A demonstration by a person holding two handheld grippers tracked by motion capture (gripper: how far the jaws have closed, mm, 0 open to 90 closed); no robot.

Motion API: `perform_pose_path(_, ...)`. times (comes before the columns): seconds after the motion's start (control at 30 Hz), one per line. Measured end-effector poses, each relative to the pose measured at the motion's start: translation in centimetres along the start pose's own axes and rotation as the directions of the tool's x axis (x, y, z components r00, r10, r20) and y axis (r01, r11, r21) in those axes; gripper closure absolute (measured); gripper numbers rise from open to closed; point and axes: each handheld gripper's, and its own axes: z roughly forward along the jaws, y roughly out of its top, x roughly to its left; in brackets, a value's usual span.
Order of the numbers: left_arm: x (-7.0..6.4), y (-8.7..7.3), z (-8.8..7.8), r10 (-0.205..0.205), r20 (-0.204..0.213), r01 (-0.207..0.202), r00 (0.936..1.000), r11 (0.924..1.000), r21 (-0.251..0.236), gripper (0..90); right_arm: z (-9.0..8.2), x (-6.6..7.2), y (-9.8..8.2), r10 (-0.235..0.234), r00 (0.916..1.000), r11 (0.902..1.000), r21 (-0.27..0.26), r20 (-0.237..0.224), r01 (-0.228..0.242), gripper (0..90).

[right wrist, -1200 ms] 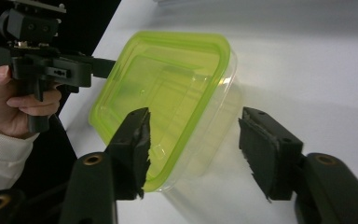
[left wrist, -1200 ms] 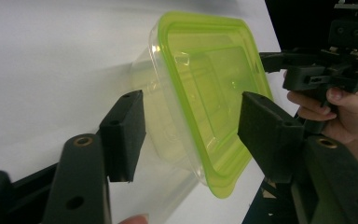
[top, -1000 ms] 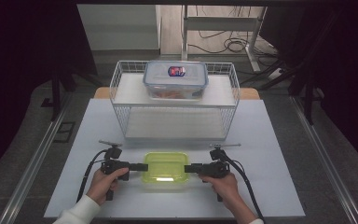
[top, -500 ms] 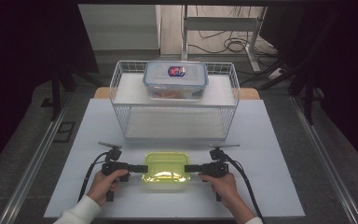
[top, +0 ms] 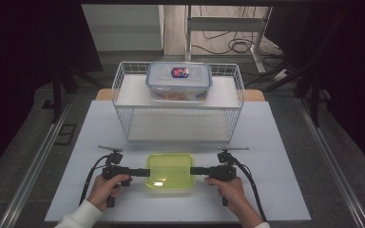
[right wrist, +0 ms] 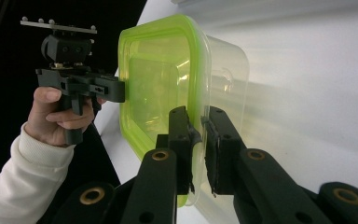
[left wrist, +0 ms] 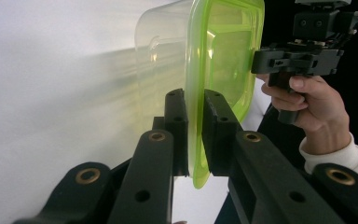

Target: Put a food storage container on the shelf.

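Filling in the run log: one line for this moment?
left gripper: closing on green container rim | right gripper: closing on opposite rim | container: on table

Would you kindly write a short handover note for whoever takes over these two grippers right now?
Left gripper: jaws have just been closing and now clamp the left rim of the green-lidded container.
Right gripper: the same, clamped on the container's right rim.
The container sits on the white table, in front of the wire basket. A second, clear-lidded box rests on top of the basket.
Done: both grips set on the rim.
Left: the lift and the move, probably towards the basket; keep both hands level.
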Motion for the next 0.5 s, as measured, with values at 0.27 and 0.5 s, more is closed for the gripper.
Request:
perform_pose_path(0.27,-1.4,0.1,-0.7,0.041,0.004,-0.041,0.9991,0.9988,-0.026,81.9,-0.9,1.2,0.4,-0.059,0.9983,0.9981,-0.017,-0.002,0.059,80.9)
perform_pose_path(0.5,-2.5,0.2,-0.9,0.064,0.016,-0.063,0.9979,0.9973,-0.038,81.9,-1.8,2.2,0.7,-0.105,0.9945,0.9939,-0.035,0.008,0.105,80.9)
